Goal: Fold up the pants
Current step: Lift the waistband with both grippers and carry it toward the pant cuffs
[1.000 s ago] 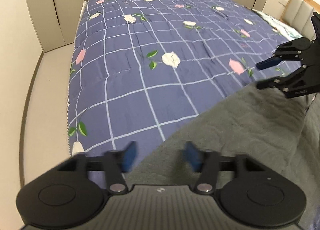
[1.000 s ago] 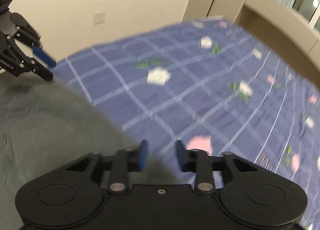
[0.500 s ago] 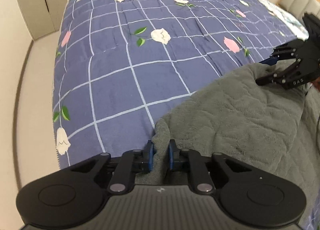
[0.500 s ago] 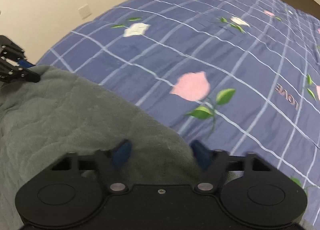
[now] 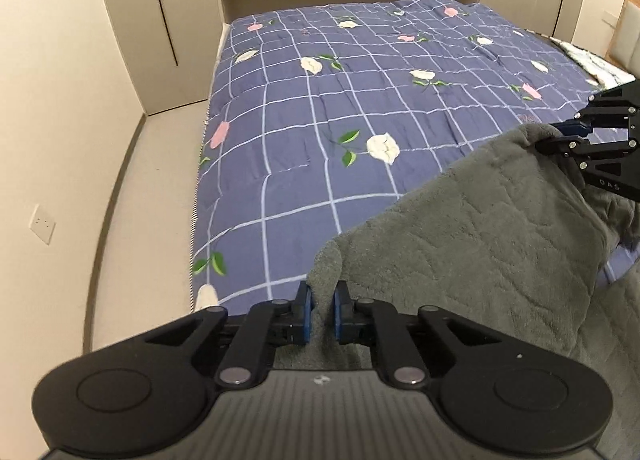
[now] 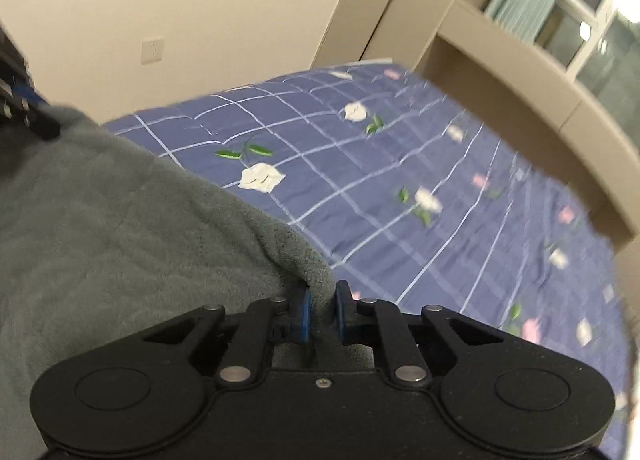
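My left gripper (image 5: 321,310) is clamped on a corner of the grey fleece pants (image 5: 472,244); the blue pads (image 5: 305,314) press the bunched fabric from both sides, and a rounded lobe of cloth stands up just ahead of the fingertips. From this corner the top edge of the pants runs ahead and to the right, up to my right gripper (image 5: 560,137), which I see side-on at the far right of the left wrist view, its fingers pinched on the opposite corner.

The right wrist view shows the same thing from the other end. My right gripper (image 6: 322,314) is closed on a fold of the pants (image 6: 112,227), cloth filling the narrow gap between the pads (image 6: 304,314). The fabric spreads away to the left of this tool, and its edge climbs toward the left gripper (image 6: 28,111) at the far left, blurred but touching the cloth.

The pants hang between the two tools, raised above the blue quilt (image 5: 360,131) with its white grid and flower print. The quilt lies ahead of both tools. In the left view, the lower part of the pants drapes down to the right of the tool.

The right wrist view is motion-blurred toward its edges. A wall socket (image 6: 153,51) is ahead and left of the right tool.
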Demonstrator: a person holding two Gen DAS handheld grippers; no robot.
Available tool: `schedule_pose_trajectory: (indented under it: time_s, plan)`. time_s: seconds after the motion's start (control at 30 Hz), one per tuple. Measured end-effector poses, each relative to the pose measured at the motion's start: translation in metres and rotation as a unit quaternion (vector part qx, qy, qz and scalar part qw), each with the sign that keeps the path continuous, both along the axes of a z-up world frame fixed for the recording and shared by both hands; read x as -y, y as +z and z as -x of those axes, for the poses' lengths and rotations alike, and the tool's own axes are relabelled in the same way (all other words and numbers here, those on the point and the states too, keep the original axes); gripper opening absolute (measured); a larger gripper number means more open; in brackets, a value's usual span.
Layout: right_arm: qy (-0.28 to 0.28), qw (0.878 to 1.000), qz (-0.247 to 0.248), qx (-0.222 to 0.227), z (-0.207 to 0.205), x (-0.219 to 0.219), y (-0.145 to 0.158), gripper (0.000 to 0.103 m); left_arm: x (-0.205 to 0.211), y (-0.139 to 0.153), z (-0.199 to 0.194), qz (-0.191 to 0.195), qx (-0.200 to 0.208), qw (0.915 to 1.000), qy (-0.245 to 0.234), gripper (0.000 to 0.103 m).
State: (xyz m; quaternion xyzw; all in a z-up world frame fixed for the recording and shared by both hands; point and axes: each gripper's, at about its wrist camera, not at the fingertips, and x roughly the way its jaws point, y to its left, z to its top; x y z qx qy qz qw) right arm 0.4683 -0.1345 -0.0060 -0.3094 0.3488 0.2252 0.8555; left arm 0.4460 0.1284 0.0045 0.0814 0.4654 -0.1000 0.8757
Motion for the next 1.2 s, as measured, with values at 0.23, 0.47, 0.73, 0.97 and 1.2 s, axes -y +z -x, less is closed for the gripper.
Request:
schedule_pose_trajectory:
  time_s: [0.23, 0.47, 0.73, 0.97, 1.2]
  plan:
    - [0.014, 0.998, -0.008, 0.063, 0.048, 0.017, 0.021, 0.013, 0.004, 0.03, 0.049, 0.025, 0.068, 0.997, -0.028, 0.01]
    - [0.025, 0.991, -0.047, 0.12, 0.141, 0.054, 0.059, 0.013, 0.019, 0.062, 0.123, 0.027, 0.119, 0.9908, -0.058, 0.01]
    - [0.038, 0.986, -0.031, 0.161, 0.264, 0.077, 0.04, 0.013, 0.047, 0.046, 0.224, 0.007, 0.134, 0.9861, -0.098, 0.01]
    - [0.017, 0.988, -0.024, 0.152, 0.329, 0.086, -0.001, 0.012, 0.068, -0.002, 0.277, -0.009, 0.108, 0.989, -0.101, 0.01]
    - [0.006, 0.99, -0.022, 0.139, 0.363, 0.087, -0.023, 0.012, 0.076, -0.021, 0.306, -0.049, 0.116, 0.9869, -0.102, 0.01]
